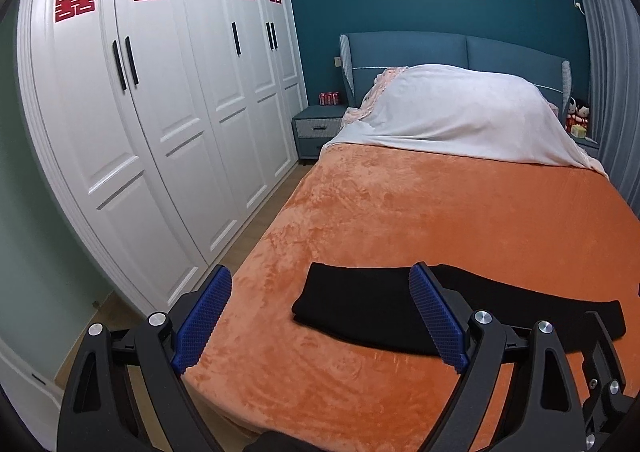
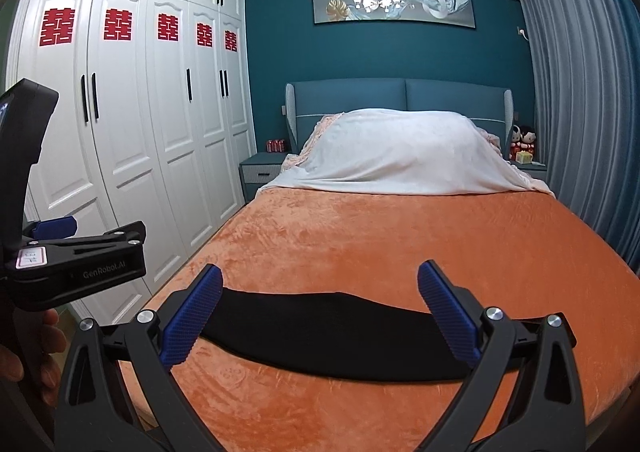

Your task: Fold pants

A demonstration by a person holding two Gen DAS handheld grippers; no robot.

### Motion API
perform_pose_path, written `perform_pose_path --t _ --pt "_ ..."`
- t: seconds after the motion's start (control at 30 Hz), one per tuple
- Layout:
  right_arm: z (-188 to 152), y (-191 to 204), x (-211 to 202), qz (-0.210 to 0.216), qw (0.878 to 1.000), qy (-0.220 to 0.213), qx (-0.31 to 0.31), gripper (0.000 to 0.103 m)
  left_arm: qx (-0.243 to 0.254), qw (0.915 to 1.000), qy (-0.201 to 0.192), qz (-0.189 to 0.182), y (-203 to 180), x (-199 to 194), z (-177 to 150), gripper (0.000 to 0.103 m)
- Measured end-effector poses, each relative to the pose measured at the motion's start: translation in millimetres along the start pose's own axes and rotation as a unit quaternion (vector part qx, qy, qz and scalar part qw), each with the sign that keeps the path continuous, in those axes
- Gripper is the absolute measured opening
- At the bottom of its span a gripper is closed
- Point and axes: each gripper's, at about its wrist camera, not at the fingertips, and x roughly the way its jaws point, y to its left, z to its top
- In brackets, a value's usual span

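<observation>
Since the black pants already lie as a long flat strip across the near edge of the bed, on the orange blanket, probably one more fold is left: end over end, to make a short packet. To do this well: take one end of the strip at its two corners, pinch only the cloth of the pants and not the plush blanket under it, lift low, carry across until the edges meet, then press flat. Better to keep the layers together, because the upper layer can slide away.

Left tool: wide open, holding nothing, raised above the near left corner of the bed, looking forward and a little down; left end of the pants between its blue pads in the view, but not touched. Right tool: also wide open and empty, hanging over the near edge, pants lying between its fingers, apart from them. In the right view, left tool at the left side, level, held in a hand, well off the cloth.
</observation>
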Motion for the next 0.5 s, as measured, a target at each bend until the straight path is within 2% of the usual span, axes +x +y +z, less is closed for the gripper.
perform_pose_path --t 0.27,0.5 --pt "-2.7 14.9 9.8 0.016 1.000 0.010 -0.007 0.096 -0.005 0.9987 -0.040 0.030 23.3 -15.7 17.7 0.088" --pt "6.2 29.3 0.8 0.030 0.999 -0.003 -0.013 0.096 -0.019 0.9954 -0.083 0.044 46.3 -47.6 33.2 0.088"
